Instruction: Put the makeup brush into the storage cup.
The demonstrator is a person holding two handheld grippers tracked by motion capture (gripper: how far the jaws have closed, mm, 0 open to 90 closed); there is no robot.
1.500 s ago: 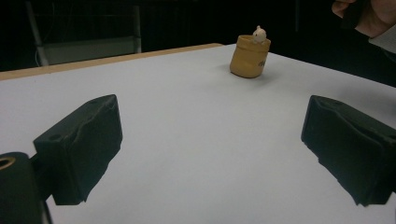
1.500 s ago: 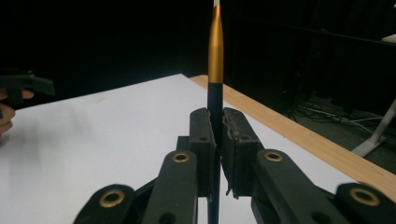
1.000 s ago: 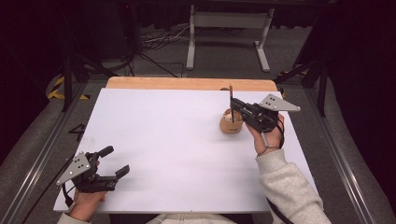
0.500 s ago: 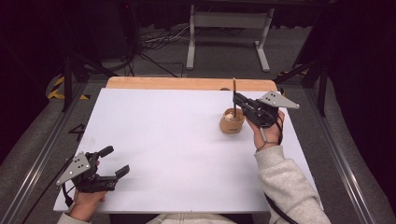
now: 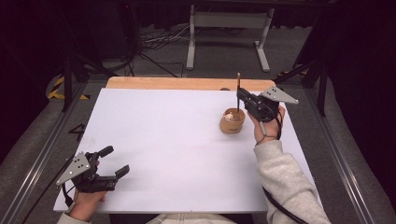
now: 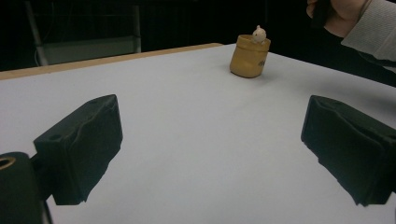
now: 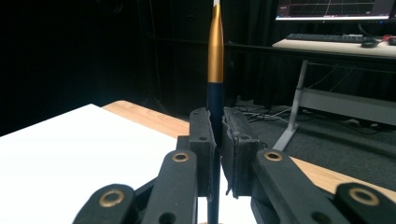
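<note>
Clearly, we see a white tabletop (image 5: 177,154) with a wooden far edge, in a dark room with grey floor. Our right gripper (image 5: 243,99) has its jaws clamped on 1 upright pen (image 7: 215,70), above the small brown cup (image 5: 232,121). Our left gripper (image 5: 114,161) rests near the front-left corner, jaws apart.

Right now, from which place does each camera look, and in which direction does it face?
High view: sits above the person's side, faces forward and down on the white table; both forearms, the left gripper and the right gripper show.
Left gripper view: rides the left gripper, faces across the table toward the brown cup; its open jaws show.
Right gripper view: rides the right gripper, faces past the table edge; its jaws clamp an upright pen.
Shared: high and left gripper views both show the cup.
</note>
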